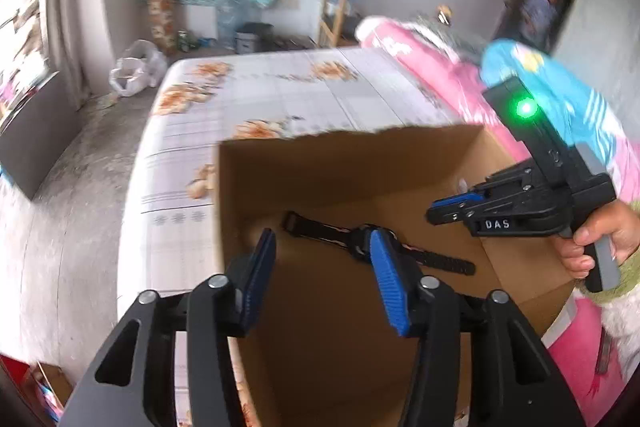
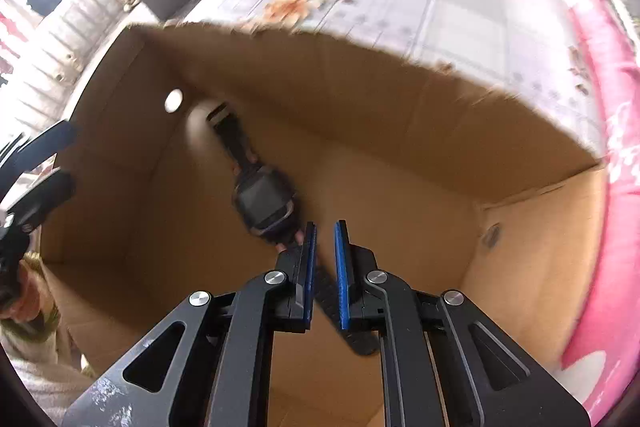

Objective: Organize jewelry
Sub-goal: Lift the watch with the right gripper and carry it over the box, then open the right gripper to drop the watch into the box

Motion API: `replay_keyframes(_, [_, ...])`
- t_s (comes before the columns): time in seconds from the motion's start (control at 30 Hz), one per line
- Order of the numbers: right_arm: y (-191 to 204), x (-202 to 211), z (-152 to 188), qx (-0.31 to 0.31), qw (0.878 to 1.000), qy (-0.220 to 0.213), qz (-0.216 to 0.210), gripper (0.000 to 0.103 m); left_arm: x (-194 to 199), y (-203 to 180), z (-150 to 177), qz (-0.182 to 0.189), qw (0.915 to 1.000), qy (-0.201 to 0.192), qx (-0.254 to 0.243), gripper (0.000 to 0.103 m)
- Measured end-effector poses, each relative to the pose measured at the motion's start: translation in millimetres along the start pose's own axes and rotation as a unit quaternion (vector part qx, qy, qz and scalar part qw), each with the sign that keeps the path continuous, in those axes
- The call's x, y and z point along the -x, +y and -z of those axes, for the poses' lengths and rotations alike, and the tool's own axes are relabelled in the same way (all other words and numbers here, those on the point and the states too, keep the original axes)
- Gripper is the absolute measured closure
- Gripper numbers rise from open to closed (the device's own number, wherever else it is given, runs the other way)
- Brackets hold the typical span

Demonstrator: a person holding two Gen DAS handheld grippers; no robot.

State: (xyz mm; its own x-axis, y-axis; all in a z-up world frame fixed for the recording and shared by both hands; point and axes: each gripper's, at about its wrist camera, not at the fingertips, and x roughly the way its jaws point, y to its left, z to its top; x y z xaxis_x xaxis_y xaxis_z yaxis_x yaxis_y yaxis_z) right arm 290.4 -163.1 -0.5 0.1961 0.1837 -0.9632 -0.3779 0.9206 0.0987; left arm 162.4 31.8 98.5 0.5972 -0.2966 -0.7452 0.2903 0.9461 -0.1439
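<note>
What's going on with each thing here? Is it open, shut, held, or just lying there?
Brown cardboard box: open on top, sitting on the floral bed sheet.
Black wristwatch: lying flat on the box floor, unheld.
Left gripper: fingers open, holding nothing.
Right gripper: fingers slightly apart over the watch strap, not pressing it.

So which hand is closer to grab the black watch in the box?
Probably the right gripper: it hangs right over the black watch's strap in the brown cardboard box, jaws slightly parted. The left gripper stands open nearby.

A bedroom at home (floral-sheeted bed (image 1: pixel 280 95), pink blanket (image 1: pixel 432 67)).
</note>
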Motion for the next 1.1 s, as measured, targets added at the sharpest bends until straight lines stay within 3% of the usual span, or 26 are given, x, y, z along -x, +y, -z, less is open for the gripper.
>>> replay_keyframes(0.13, [14,13,11,0.000,1.000,-0.007,-0.028,0.090,31,18,18,0.009,0.9980,-0.042,0.045,0.041])
replay_keyframes(0.3, [56,-14,4,0.033,0.995,0.055,-0.081,0.087,58,31,50,0.004,0.9938,-0.078,0.079,0.027])
replay_keyframes(0.47, [74,-49,-8,0.044,0.992,0.107,-0.053,0.088,68,39,76,-0.002,0.9920,-0.086,0.093,0.017])
replay_keyframes(0.53, [73,-45,-14,0.033,0.994,0.096,-0.040,0.087,67,39,88,-0.018,0.9924,-0.083,0.090,0.015])
replay_keyframes(0.67, [81,-36,-17,0.065,0.995,0.065,0.049,0.077,62,38,111,-0.034,0.9942,-0.067,0.077,0.009])
replay_keyframes(0.8, [90,-35,-13,0.069,0.993,0.070,0.059,0.076,64,37,123,-0.018,0.9948,-0.066,0.076,0.006])
replay_keyframes(0.93, [95,-23,-19,0.075,0.994,0.042,0.061,0.066,74,36,128,-0.013,0.9941,-0.080,0.073,0.006])
replay_keyframes(1.1, [111,68,10,0.054,0.996,-0.066,0.017,0.059,91,35,135,-0.009,0.9931,-0.098,0.064,0.006])
